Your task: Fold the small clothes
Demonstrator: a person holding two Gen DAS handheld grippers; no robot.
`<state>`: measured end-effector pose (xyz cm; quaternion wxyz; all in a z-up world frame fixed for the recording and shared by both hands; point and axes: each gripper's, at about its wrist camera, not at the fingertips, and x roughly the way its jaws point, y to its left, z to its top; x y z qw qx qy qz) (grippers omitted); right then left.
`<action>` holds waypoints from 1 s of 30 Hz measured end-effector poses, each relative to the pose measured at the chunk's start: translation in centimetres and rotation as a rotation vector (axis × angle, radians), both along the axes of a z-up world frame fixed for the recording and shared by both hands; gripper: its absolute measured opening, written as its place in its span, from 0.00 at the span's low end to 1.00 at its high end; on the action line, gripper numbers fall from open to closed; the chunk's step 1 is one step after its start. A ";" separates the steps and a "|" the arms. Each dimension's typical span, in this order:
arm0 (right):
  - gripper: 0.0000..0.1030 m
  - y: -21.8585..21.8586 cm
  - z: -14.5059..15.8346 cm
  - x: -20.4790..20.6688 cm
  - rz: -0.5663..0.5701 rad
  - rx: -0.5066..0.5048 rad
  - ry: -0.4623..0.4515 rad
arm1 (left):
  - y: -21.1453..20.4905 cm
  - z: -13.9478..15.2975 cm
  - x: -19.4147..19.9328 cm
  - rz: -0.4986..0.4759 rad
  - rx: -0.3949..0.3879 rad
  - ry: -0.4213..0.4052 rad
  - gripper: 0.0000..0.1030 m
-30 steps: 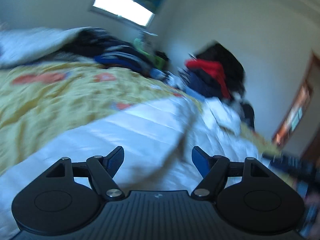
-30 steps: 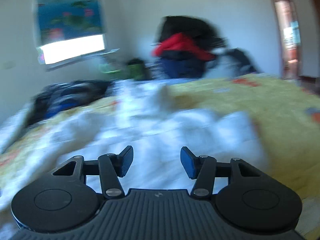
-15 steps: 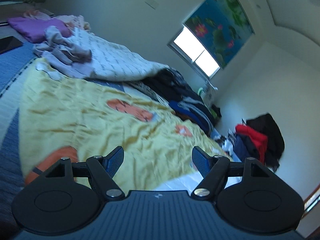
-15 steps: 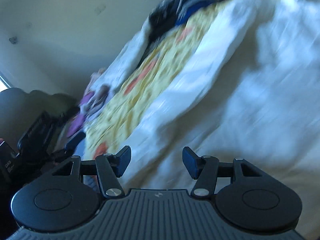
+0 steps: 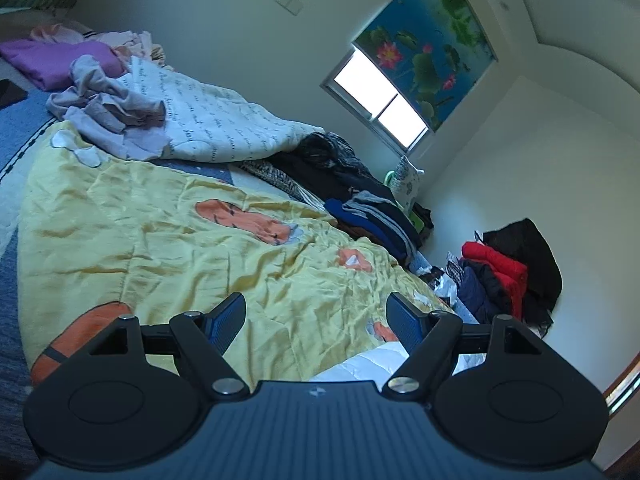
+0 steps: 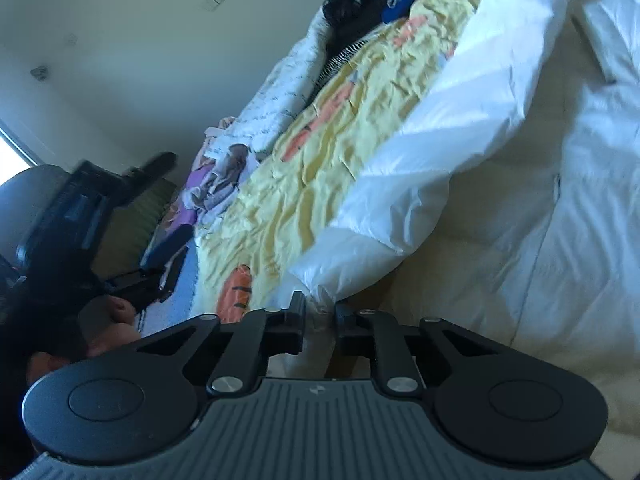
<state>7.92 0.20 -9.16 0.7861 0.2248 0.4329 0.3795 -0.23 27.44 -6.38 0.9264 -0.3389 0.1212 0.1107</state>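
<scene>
A white quilted garment [image 6: 432, 152] lies spread on the bed, partly over the yellow blanket [image 6: 320, 152]. My right gripper [image 6: 320, 312] is at the garment's near corner. Its jaws are closing, and a fold of white fabric is pinched between the pads. My left gripper [image 5: 316, 320] hovers over the yellow blanket [image 5: 160, 240] with orange patches. Its jaws are open, widening slightly, with nothing between them. A strip of the white garment [image 5: 360, 364] shows just below its fingers.
Crumpled lilac and grey clothes [image 5: 108, 116] lie on a white script-print quilt [image 5: 224, 128] at the far end. Dark clothes [image 5: 360, 208] are piled along the bed's edge. Red and black jackets [image 5: 504, 268] sit by the wall. A person's hand [image 6: 116, 320] shows at the left.
The left view swung from the white garment to the yellow blanket, then held still. The right gripper dropped to the garment's corner, and its jaws went from open to nearly shut on the fabric.
</scene>
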 end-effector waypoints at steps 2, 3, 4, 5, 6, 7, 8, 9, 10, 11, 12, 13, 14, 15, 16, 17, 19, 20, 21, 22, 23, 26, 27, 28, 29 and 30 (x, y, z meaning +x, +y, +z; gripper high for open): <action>0.14 -1.3 1.4 0.3 0.009 0.025 -0.001 | -0.4 0.1 0.2 -0.002 0.008 0.003 0.75; 0.13 -2.2 2.5 0.4 0.016 0.034 -0.025 | -0.6 0.1 0.4 -0.009 0.010 0.004 0.75; 0.13 -3.1 3.7 0.5 0.018 0.034 -0.058 | -0.9 0.2 0.6 -0.017 0.012 0.005 0.75; 0.13 -4.1 4.7 0.7 0.020 0.028 -0.086 | -1.2 0.3 0.8 -0.023 0.017 0.006 0.75; 0.13 -5.4 5.7 1.1 0.019 0.022 -0.110 | -1.6 0.3 1.0 -0.029 0.024 0.008 0.75; 0.13 -7.0 7.1 1.5 0.016 0.016 -0.133 | -2.0 0.4 1.4 -0.043 0.033 0.011 0.75; 0.13 -8.4 8.1 1.9 0.010 0.010 -0.149 | -2.5 0.5 1.7 -0.060 0.045 0.014 0.75; 0.13 -9.7 8.9 2.3 0.004 0.004 -0.159 | -3.1 0.5 2.1 -0.071 0.056 0.016 0.75; 0.13 -11.3 9.8 2.8 -0.004 -0.007 -0.171 | -3.6 0.6 2.4 -0.081 0.066 0.018 0.75; 0.13 -12.7 10.3 3.3 -0.005 -0.023 -0.179 | -4.2 0.6 2.8 -0.093 0.076 0.021 0.75; 0.13 -14.2 10.9 3.8 -0.012 -0.045 -0.192 | -4.9 0.6 3.2 -0.110 0.085 0.026 0.75; 0.13 -15.5 11.3 4.4 -0.023 -0.073 -0.209 | -5.4 0.6 3.5 -0.123 0.090 0.029 0.75; 0.13 -16.5 11.5 4.9 -0.022 -0.100 -0.217 | -6.0 0.4 3.9 -0.135 0.094 0.033 0.75; 0.13 -17.9 11.7 5.5 -0.026 -0.119 -0.213 | -6.5 0.3 4.2 -0.146 0.097 0.042 0.75; 0.13 -19.3 11.6 6.2 -0.035 -0.126 -0.202 | -7.1 0.1 4.5 -0.161 0.101 0.053 0.75; 0.13 -20.4 11.4 7.0 -0.037 -0.136 -0.195 | -7.6 -0.1 4.9 -0.178 0.105 0.063 0.75; 0.13 -22.7 11.0 8.4 -0.082 -0.199 -0.216 | -8.8 -0.8 5.4 -0.206 0.122 0.087 0.75; 0.13 -23.7 10.6 8.9 -0.104 -0.228 -0.224 | -9.4 -1.1 5.6 -0.214 0.129 0.100 0.75; 0.13 -25.1 10.1 9.7 -0.140 -0.246 -0.219 | -10.0 -1.5 5.9 -0.228 0.131 0.115 0.75; 0.13 -26.3 9.5 10.4 -0.177 -0.250 -0.206 | -10.6 -1.9 6.1 -0.246 0.129 0.125 0.75; 0.13 -27.4 8.7 11.1 -0.206 -0.263 -0.196 | -11.2 -2.3 6.4 -0.259 0.127 0.135 0.75; 0.14 -29.8 6.1 12.1 -0.317 -0.347 -0.207 | -13.2 -3.3 7.2 -0.307 0.149 0.169 0.75; 0.17 -29.8 5.0 11.8 -0.334 -0.330 -0.197 | -13.9 -3.6 7.4 -0.317 0.166 0.178 0.75; 0.19 -30.5 4.0 11.5 -0.352 -0.294 -0.173 | -14.6 -3.9 7.6 -0.327 0.185 0.188 0.75; 0.25 -30.9 3.4 11.0 -0.371 -0.261 -0.155 | -15.2 -4.2 7.8 -0.340 0.209 0.197 0.75; 0.44 -31.4 2.9 10.4 -0.381 -0.215 -0.133 | -15.8 -4.5 8.0 -0.347 0.229 0.203 0.75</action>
